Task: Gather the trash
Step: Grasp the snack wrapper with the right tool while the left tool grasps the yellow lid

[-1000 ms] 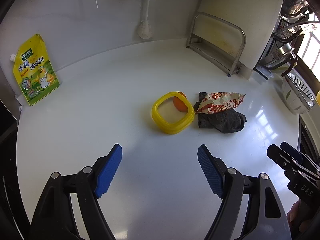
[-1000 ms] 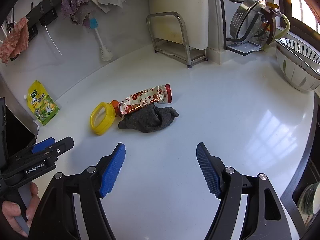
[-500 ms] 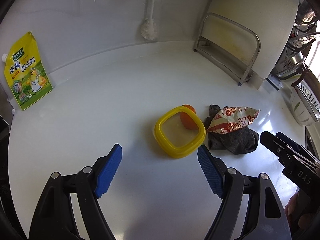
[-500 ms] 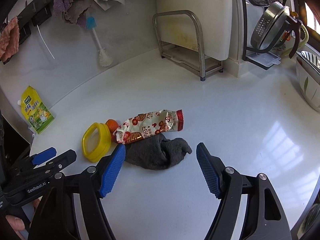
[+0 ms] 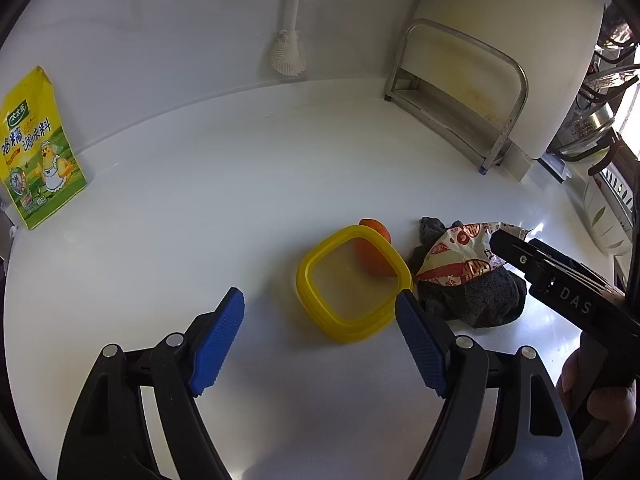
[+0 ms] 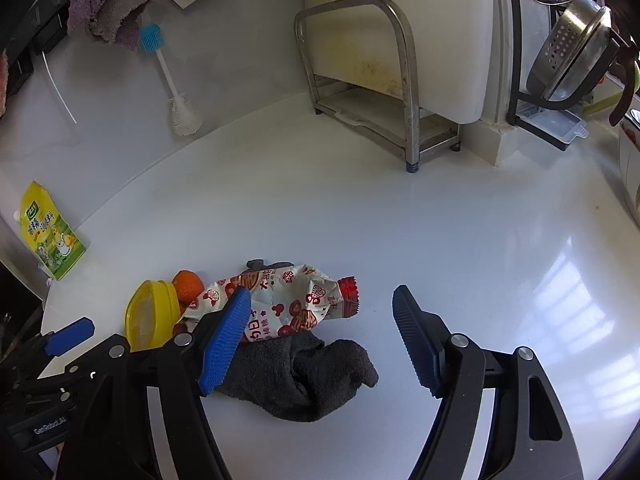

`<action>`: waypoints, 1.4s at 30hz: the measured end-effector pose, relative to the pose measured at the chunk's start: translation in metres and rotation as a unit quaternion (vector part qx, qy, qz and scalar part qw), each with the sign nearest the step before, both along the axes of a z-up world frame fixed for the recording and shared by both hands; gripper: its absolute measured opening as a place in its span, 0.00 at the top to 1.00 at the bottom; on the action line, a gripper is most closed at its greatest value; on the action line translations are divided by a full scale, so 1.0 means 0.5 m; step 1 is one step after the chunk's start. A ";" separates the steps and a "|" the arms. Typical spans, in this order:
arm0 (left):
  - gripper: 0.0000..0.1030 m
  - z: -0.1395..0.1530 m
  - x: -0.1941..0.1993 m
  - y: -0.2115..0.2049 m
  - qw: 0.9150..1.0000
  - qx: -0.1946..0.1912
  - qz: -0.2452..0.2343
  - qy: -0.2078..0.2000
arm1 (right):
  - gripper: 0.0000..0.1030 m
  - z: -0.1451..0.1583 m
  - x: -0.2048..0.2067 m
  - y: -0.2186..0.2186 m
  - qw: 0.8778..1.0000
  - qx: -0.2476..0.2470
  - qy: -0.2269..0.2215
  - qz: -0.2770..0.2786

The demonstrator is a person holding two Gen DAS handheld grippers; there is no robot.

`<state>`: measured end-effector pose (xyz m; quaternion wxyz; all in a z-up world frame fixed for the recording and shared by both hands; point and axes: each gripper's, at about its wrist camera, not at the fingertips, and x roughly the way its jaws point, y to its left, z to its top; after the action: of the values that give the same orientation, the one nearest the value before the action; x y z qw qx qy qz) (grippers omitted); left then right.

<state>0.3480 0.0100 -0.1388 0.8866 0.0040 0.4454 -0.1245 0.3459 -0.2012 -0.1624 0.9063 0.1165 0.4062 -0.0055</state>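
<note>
Both grippers hang low over the white counter (image 6: 460, 240) with their blue-padded jaws spread wide and nothing between them. The left gripper (image 5: 320, 332) has the yellow lid (image 5: 352, 282) just ahead of it, a little toward its right finger, whose tip sits right at the lid's near corner; I cannot tell if they touch. An orange fruit (image 5: 374, 254) sits at the far rim of the lid, partly seen through its clear middle. To the right of the lid lies a crumpled snack wrapper (image 5: 460, 256), red and white, resting on a dark grey sock (image 5: 476, 300). The right gripper (image 6: 320, 328) comes in over that pile: its left finger stands in front of the wrapper's left part, and the wrapper (image 6: 296, 300) stretches from there into the gap between the jaws, its red crimped end pointing toward the right finger but well short of it. The sock (image 6: 308, 376) spreads out just below the wrapper, close in front of the gripper. Far off to the left, a yellow seasoning pouch (image 5: 36, 148) leans at the wall, and a dish brush (image 6: 176, 92) hangs at the backsplash beyond. A steel rack (image 6: 380, 92) stands ahead at the back.
</note>
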 end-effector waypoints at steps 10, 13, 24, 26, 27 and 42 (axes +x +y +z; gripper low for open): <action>0.26 -0.007 0.005 0.000 1.000 -0.003 0.007 0.004 | 0.48 -0.015 0.028 0.010 1.000 0.010 0.000 0.028; 0.26 -0.007 0.002 0.000 1.000 -0.011 0.005 0.003 | 0.54 -0.014 0.026 0.011 0.999 0.017 -0.006 0.034; 0.26 -0.014 0.014 -0.027 1.000 -0.024 0.003 0.019 | 0.71 0.012 -0.003 -0.009 0.998 0.037 -0.039 0.023; 0.26 -0.020 0.024 -0.028 0.999 -0.033 0.009 0.031 | 0.93 0.020 -0.011 -0.021 0.998 0.038 -0.040 0.015; 0.26 -0.020 0.028 -0.026 0.999 -0.039 0.012 0.037 | 0.92 0.022 -0.014 -0.029 0.999 0.035 -0.040 0.009; 0.28 -0.032 0.061 -0.044 0.996 -0.055 0.029 0.064 | 0.92 0.036 -0.069 -0.072 0.998 0.041 -0.054 -0.016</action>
<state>0.3784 -0.0117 -0.1551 0.8585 -0.0655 0.4933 -0.1235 0.3116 -0.2373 -0.1444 0.9212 0.1602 0.3546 0.0029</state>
